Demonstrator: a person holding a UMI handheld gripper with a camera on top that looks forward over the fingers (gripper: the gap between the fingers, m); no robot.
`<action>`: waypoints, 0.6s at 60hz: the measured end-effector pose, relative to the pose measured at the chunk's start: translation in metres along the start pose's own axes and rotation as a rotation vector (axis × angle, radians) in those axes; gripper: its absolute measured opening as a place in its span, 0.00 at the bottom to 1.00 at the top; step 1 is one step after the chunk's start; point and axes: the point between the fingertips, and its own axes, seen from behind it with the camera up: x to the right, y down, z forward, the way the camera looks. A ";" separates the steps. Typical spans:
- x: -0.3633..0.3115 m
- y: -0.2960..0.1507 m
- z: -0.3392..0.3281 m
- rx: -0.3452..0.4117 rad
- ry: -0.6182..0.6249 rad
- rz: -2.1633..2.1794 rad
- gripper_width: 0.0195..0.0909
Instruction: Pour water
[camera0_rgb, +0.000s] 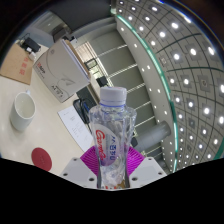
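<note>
Bottle (112, 135) clamped between gripper (112, 170) fingers, both pads pressing its sides; long axis upright along fingers, cap on, lifted clear of table (20, 140). Cup (22, 110) lay well off leftward, on table.

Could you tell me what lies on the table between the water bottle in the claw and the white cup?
In the gripper view, only bare table lies between the water bottle, gripped in the claw, and the white cup.

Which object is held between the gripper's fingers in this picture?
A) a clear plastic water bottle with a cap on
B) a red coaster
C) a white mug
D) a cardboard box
A: the capped clear water bottle sits between the pink pads of the gripper, which press on it.
</note>
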 end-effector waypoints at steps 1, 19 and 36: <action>-0.003 -0.007 0.001 0.009 0.004 -0.043 0.16; -0.066 -0.072 0.016 0.113 0.097 -0.760 0.17; -0.094 -0.083 0.024 0.162 0.110 -1.036 0.17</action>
